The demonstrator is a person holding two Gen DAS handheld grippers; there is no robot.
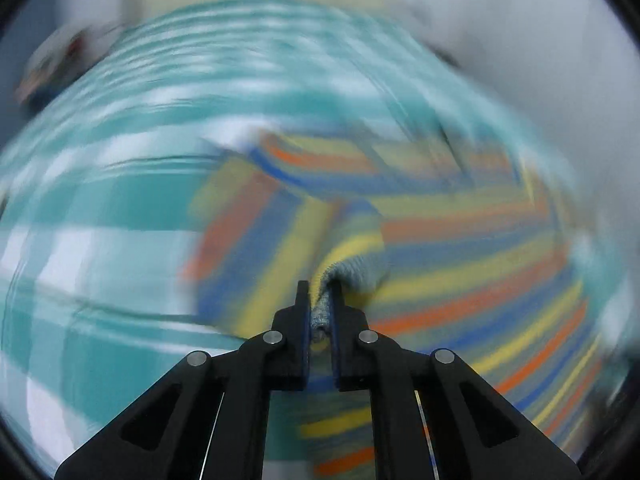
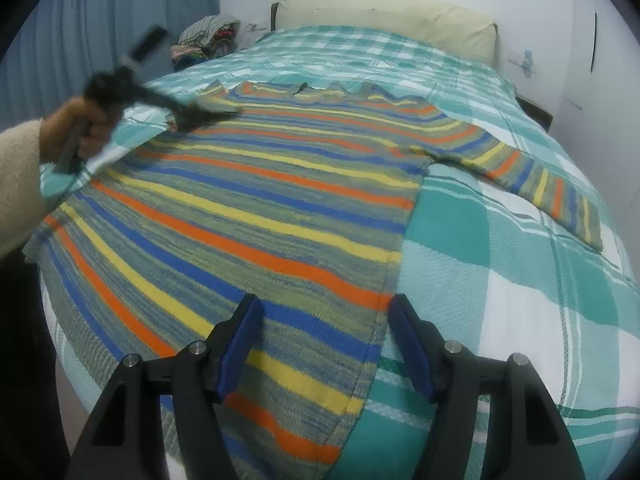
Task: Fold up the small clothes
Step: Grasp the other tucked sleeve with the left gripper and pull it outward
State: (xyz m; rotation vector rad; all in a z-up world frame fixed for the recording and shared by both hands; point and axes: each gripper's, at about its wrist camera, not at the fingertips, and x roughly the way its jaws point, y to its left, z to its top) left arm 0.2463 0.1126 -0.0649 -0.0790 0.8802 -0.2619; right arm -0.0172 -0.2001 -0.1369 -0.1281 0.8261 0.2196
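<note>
Striped knit sweater in orange, yellow, blue (image 2: pixel 248 208) lies spread flat on teal-white checked bedspread (image 2: pixel 520 280). We clamp left gripper (image 1: pixel 320 292) onto its sleeve cuff (image 1: pixel 352 268); right gripper (image 2: pixel 326 320) gapes empty over side seam. First fold barely begun, rest pending.

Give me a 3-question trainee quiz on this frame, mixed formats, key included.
1. True or false: the left gripper is shut on the striped sweater.
2. The right gripper is: A) open over the sweater's side seam, B) shut on the sleeve, C) out of view.
3. Fill in: the sweater lies on a teal-and-white ____ bedspread.

Key: 1 true; 2 A; 3 checked.
</note>
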